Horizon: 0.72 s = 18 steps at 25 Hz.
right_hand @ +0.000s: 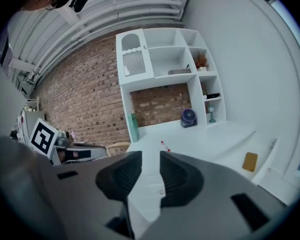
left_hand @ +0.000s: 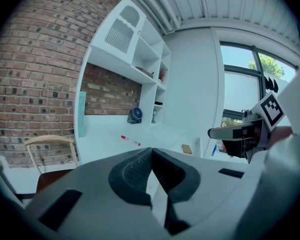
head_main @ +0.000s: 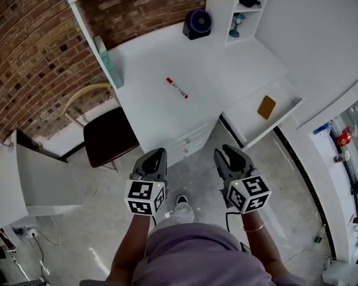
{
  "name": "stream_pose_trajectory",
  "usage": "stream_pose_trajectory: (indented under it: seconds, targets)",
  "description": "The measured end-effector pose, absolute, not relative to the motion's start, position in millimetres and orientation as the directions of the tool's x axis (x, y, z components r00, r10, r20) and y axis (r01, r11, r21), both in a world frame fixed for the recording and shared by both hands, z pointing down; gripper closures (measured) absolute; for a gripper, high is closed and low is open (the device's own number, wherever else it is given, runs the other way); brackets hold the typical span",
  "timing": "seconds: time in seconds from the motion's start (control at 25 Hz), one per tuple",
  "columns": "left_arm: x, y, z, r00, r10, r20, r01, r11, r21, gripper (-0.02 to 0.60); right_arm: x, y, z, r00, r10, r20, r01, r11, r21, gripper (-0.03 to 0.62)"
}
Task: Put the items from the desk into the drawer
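Note:
A red marker (head_main: 176,88) lies in the middle of the white desk (head_main: 149,70); it also shows in the left gripper view (left_hand: 130,140) and the right gripper view (right_hand: 165,145). To the desk's right a white drawer (head_main: 244,113) stands pulled out, with a flat tan item (head_main: 267,106) (right_hand: 250,161) inside it. Both grippers hang in front of the desk over the floor, well short of the marker. My left gripper (head_main: 158,154) (left_hand: 152,150) is shut, its pads meeting at the tips on nothing. My right gripper (head_main: 225,152) (right_hand: 150,156) is open and empty.
A dark fan (head_main: 197,24) stands at the desk's back, and a teal book (head_main: 109,67) leans at its left end. Shelves with a small teal goblet (head_main: 235,24) rise at the back right. A chair with a dark seat (head_main: 110,134) stands left of the desk.

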<state>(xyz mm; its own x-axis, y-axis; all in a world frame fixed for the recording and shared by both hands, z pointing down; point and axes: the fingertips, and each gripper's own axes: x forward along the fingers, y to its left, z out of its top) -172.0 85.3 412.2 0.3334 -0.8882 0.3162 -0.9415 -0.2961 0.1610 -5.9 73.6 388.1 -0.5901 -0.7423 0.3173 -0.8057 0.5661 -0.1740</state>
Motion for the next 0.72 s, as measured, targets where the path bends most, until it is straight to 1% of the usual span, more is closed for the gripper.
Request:
stream_pose_trajectory:
  seconds: [0.24, 0.72]
  targets:
    - [-200, 65, 419, 0.318, -0.893, 0.318, -0.945, -0.272, 0.18, 0.581, -35, 45, 392, -0.6, -0.724, 0.342, -0.796, 0.585, -0.157, 0.488]
    - [-230, 36, 432, 0.267, -0.901, 0.342, -0.955, -0.2, 0.219, 0.581, -77, -20, 410, -0.639, -0.66, 0.396, -0.748, 0.653, -0.118, 0.482]
